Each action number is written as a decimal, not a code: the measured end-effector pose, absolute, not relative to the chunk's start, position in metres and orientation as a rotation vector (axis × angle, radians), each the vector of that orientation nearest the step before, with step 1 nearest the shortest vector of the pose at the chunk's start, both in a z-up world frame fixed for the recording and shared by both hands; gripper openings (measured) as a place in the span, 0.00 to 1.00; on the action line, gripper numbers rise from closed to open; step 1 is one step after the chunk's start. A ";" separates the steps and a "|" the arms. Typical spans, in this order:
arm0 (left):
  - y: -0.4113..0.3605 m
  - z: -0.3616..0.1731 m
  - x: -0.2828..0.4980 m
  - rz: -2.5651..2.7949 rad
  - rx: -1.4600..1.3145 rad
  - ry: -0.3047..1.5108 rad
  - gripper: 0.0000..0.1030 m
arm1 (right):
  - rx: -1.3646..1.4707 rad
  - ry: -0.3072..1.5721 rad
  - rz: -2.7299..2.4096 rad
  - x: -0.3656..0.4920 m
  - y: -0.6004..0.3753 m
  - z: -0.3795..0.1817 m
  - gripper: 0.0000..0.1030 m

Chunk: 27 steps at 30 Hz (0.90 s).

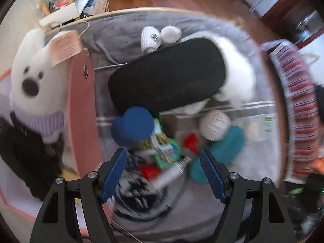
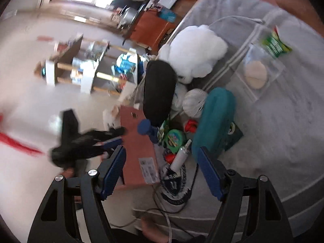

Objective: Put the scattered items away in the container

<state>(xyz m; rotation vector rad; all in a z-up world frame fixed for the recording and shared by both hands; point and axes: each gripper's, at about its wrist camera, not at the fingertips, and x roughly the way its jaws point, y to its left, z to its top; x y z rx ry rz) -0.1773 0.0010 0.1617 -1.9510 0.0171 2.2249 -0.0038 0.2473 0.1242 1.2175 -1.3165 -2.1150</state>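
Gaping wide, both tongs, left [image 1: 163, 175] and right [image 2: 161, 172], hold nothing.

The case [image 1: 166, 75] lies on the blanket [image 1: 121, 32], beside the plush [image 1: 237, 68].

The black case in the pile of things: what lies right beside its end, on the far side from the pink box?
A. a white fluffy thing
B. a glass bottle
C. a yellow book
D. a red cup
A: in both wrist views the black case has a white fluffy thing against its end, away from the pink box; no red cup, yellow book or glass bottle lies there.
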 end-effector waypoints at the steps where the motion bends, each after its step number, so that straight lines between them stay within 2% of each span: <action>1: 0.007 0.152 -0.184 2.218 -1.975 0.072 0.73 | 1.196 -1.336 -2.106 -0.006 0.252 0.125 0.71; 7: 0.021 0.109 -0.205 2.218 -2.077 0.439 0.73 | 1.129 -1.355 -2.100 -0.016 0.268 0.126 0.71; 13: 0.027 0.079 -0.213 2.179 -2.112 0.633 0.73 | 1.138 -1.413 -2.037 -0.016 0.270 0.117 0.71; 16: 0.025 0.068 -0.218 2.179 -2.128 0.675 0.72 | 1.124 -1.412 -2.038 -0.015 0.271 0.118 0.71; 18: 0.024 0.069 -0.220 2.189 -2.102 0.698 0.51 | 1.120 -1.415 -2.037 -0.015 0.271 0.119 0.71; 19: 0.024 0.070 -0.220 2.179 -2.095 0.703 0.46 | 1.122 -1.416 -2.037 -0.015 0.271 0.119 0.71; 23: 0.020 0.080 -0.213 2.171 -2.056 0.764 0.45 | 1.116 -1.430 -2.031 -0.015 0.273 0.118 0.71; 27: 0.010 0.109 -0.203 2.172 -2.014 0.675 0.45 | 1.115 -1.418 -2.041 -0.017 0.273 0.116 0.71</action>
